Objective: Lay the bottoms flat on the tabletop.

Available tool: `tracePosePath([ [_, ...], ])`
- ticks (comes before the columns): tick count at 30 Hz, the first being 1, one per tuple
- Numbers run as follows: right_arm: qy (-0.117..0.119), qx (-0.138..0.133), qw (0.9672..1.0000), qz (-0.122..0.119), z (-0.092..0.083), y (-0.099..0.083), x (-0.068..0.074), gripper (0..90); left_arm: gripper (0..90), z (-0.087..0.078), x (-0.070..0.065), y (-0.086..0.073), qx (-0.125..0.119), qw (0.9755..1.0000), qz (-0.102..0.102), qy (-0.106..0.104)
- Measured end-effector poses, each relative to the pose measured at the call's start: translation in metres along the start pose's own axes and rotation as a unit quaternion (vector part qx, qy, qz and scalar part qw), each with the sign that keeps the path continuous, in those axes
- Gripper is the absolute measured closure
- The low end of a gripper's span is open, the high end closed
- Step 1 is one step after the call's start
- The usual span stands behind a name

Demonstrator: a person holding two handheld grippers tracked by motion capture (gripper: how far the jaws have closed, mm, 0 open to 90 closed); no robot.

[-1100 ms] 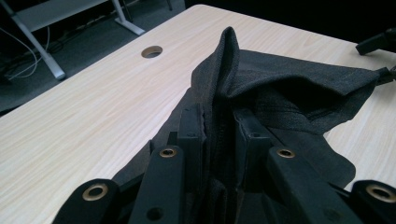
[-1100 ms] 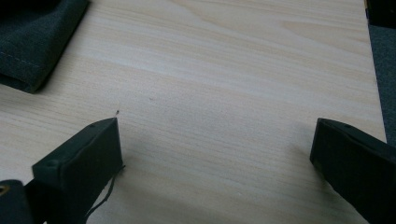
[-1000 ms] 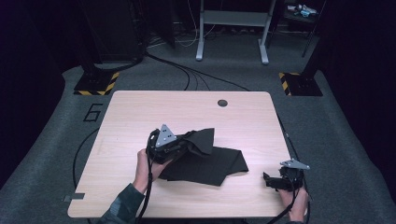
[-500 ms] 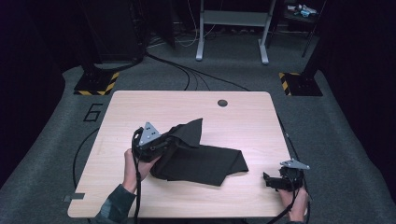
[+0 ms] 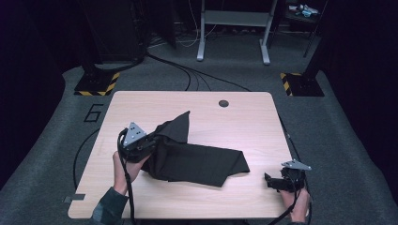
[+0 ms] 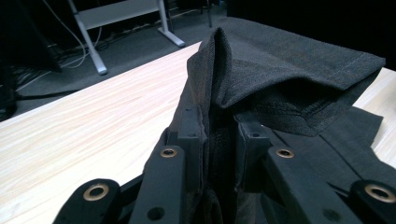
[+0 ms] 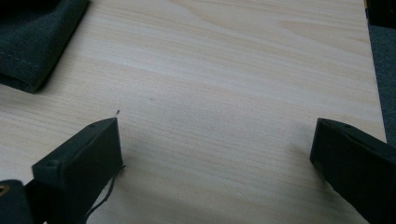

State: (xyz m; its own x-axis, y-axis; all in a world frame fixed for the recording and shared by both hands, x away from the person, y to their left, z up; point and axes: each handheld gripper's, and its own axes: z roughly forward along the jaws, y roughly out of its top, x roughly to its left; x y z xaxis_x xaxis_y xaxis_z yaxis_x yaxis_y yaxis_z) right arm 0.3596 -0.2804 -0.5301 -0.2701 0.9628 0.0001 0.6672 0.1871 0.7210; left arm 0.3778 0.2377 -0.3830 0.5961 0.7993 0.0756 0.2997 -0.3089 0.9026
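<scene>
The left claw (image 5: 148, 140) is clamped on a lifted fold of the crumpled black woven cloth (image 5: 197, 159) mid-bench (image 5: 244, 117), folding seemingly barely begun, while the right claw (image 5: 274, 183) rests apart, empty, near-right.

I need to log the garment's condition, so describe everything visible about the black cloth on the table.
The black cloth is a dark, woven-looking fabric with a stitched hem, seen close in the left gripper view. It lies crumpled and partly folded on the light wooden table, left of centre, one corner pointing toward the far edge. Its left end is lifted and pinched between the jaws of the left gripper. The right gripper sits open and apart from it near the table's right front corner.
</scene>
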Motion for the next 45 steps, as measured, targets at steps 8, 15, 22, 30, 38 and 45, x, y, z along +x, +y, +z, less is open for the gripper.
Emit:
tracePosePath([
  [8,0.0,0.0,1.0,0.0,0.0,0.0,0.0,1.4,75.7,-0.014,0.017,-0.014,-0.014,0.9992,-0.029,0.024],
  [15,0.0,0.0,1.0,0.0,0.0,0.0,0.0,1.4,75.6,-0.022,0.032,-0.025,-0.023,0.9971,-0.061,0.04],
  [22,0.0,0.0,1.0,0.001,0.0,0.0,0.0,1.5,75.6,-0.031,0.044,-0.037,-0.022,0.9951,-0.077,0.058],
  [30,0.0,0.0,1.0,0.0,0.0,0.0,0.0,1.5,75.1,-0.037,0.058,-0.052,-0.016,0.9916,-0.106,0.072],
  [38,-0.001,0.0,1.0,0.001,0.0,0.0,0.0,1.5,74.0,-0.044,0.069,-0.067,-0.011,0.9883,-0.127,0.084],
  [45,-0.001,0.0,1.0,0.0,0.0,0.0,0.0,1.5,69.5,-0.05,0.081,-0.082,-0.001,0.9843,-0.146,0.099],
])
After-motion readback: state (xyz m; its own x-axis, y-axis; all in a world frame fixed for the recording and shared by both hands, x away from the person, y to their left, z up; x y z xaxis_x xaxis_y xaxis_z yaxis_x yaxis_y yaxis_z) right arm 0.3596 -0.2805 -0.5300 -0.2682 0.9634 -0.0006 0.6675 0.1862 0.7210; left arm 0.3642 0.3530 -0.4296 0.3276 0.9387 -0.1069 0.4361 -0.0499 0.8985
